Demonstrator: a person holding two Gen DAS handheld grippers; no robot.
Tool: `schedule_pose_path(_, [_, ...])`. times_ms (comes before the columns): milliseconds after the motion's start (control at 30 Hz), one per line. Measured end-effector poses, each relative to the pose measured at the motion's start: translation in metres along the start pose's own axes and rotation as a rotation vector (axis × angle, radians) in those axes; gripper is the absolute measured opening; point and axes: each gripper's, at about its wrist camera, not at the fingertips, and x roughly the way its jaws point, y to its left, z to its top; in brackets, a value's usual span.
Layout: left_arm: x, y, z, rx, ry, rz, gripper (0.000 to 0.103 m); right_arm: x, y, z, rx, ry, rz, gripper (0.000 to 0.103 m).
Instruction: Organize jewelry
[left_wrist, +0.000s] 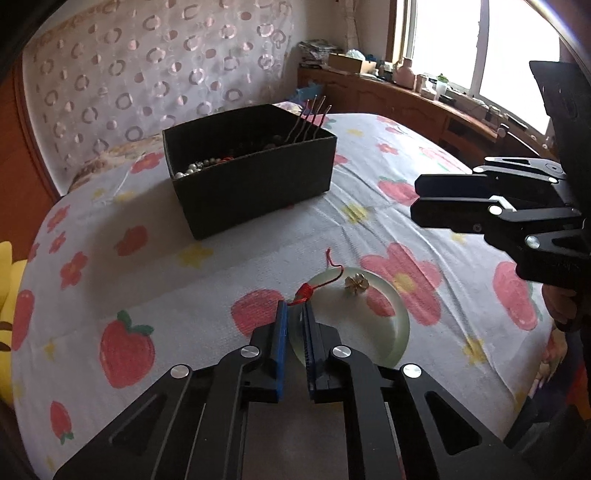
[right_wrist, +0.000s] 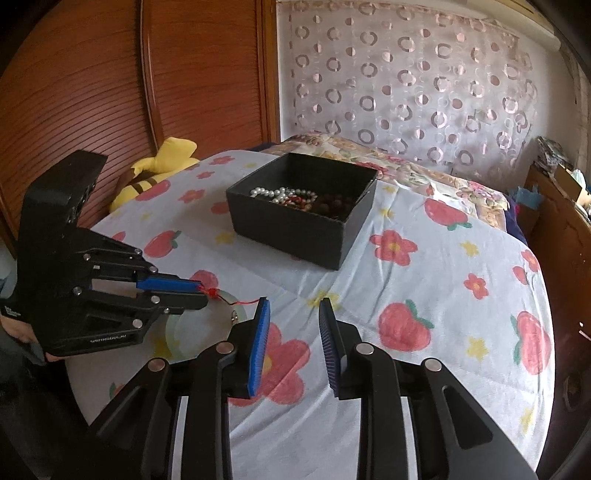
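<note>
A pale green jade bangle (left_wrist: 399, 321) with a red cord (left_wrist: 325, 282) and a small gold charm (left_wrist: 355, 284) lies on the flowered bedsheet. My left gripper (left_wrist: 294, 308) is shut on the bangle's near rim, by the cord knot; it also shows in the right wrist view (right_wrist: 201, 293) holding the bangle (right_wrist: 173, 328). My right gripper (right_wrist: 293, 306) is open and empty, above the sheet right of the bangle; it shows in the left wrist view (left_wrist: 415, 201). A black box (left_wrist: 258, 181) of pearls and beads (right_wrist: 291, 195) stands further back.
The bedsheet (left_wrist: 221, 280) with strawberries and flowers covers the bed. A yellow plush toy (right_wrist: 159, 166) lies at the bed's left edge by the wooden wardrobe (right_wrist: 110, 92). A wooden cabinet (left_wrist: 406, 103) with clutter stands under the window. Metal hairpins (left_wrist: 310, 118) stick out of the box.
</note>
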Motion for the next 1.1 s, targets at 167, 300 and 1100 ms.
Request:
schedule_pose_path(167, [-0.013,0.001,-0.001,-0.015,-0.059,-0.002,0.007,-0.001,0.002,-0.003,-0.003,0.001,0.002,0.03])
schedule_pose_path(300, [-0.029,0.003,0.002,-0.038,-0.113,-0.007,0.007,-0.001,0.001,-0.006,0.007,0.004,0.007,0.03])
schedule_pose_path(1100, [-0.062,0.049,0.007,-0.148,-0.208,0.063,0.007,0.042,0.048,0.0,-0.136,0.113,0.041,0.021])
